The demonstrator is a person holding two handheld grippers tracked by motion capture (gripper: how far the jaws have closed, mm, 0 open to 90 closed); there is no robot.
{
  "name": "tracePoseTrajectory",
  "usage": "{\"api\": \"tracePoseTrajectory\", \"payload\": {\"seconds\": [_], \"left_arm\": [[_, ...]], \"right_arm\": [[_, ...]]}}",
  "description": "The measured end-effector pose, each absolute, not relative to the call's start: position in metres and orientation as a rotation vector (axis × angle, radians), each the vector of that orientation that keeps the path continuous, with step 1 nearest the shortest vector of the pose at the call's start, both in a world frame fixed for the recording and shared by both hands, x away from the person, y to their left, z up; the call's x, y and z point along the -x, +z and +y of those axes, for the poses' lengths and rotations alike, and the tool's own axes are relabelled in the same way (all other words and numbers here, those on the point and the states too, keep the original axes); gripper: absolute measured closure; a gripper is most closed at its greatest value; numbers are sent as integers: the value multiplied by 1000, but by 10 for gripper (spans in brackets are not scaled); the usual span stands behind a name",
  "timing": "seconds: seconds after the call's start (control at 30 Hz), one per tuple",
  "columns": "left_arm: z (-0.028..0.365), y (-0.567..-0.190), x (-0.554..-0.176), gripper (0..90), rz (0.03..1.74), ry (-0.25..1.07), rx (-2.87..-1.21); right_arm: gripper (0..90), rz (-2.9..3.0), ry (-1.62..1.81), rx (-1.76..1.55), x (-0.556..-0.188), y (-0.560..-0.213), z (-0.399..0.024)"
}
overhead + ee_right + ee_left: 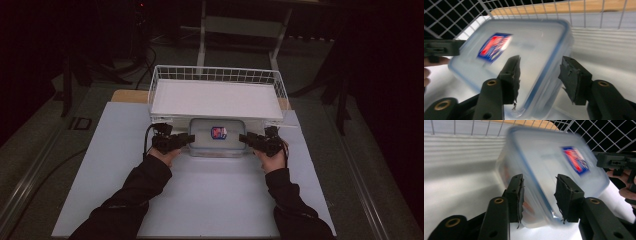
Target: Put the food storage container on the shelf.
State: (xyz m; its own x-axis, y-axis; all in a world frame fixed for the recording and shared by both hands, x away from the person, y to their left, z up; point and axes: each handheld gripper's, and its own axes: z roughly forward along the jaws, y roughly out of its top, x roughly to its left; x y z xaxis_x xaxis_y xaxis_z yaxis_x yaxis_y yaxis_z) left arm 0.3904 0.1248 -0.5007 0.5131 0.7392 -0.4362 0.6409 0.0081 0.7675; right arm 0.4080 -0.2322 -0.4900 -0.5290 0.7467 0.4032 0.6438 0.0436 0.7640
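L gripper: jaws spread around the left end of the plastic box, gap on both sides, pads not pressing as far as I can see. R gripper: same at the right end, jaws apart, inner pad near the lid, outer one clear of the box wall. So I read neither as a real pinch rn.

Box sits at the far edge of the white board, half tucked under the front rim of the wire basket, red/blue label up. Both gripper views are blurred on the box, so contact can't be confirmed.

Risks imo:
- lift w/ jaws this loose → box slips or drops an end, tilts, lid side slick.
- one side bites first → box yaws, skids on the board.
- pulling up too early → lid catches the basket wire, drags the basket.
- L pads look frayed, grip may be uneven.
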Motion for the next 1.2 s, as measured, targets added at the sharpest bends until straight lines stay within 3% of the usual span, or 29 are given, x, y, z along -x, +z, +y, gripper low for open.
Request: {"api": "tracePoseTrajectory", "payload": {"seconds": [0.27,0.5,0.53,0.6,0.73,1.03,1.2], "left_arm": [[121,-500,-391,499,1165,150,-1701],[122,-497,-387,392,1101,148,-1703],[122,-492,-380,343,1102,146,-1692],[122,-488,-376,308,1079,80,-1695],[126,-488,-369,265,1042,112,-1736],[128,-487,-347,170,978,96,-1757],[127,-493,-327,144,939,105,-1787]], "right_arm": [[463,2113,1487,-1405,-407,-494,-230],[454,2113,1482,-1345,-402,-493,-233],[441,2112,1483,-1322,-397,-489,-234],[437,2117,1486,-1297,-392,-485,-234],[432,2135,1499,-1255,-381,-477,-232],[446,2190,1565,-1179,-357,-468,-216],[505,2221,1552,-1135,-349,-469,-203]]}}
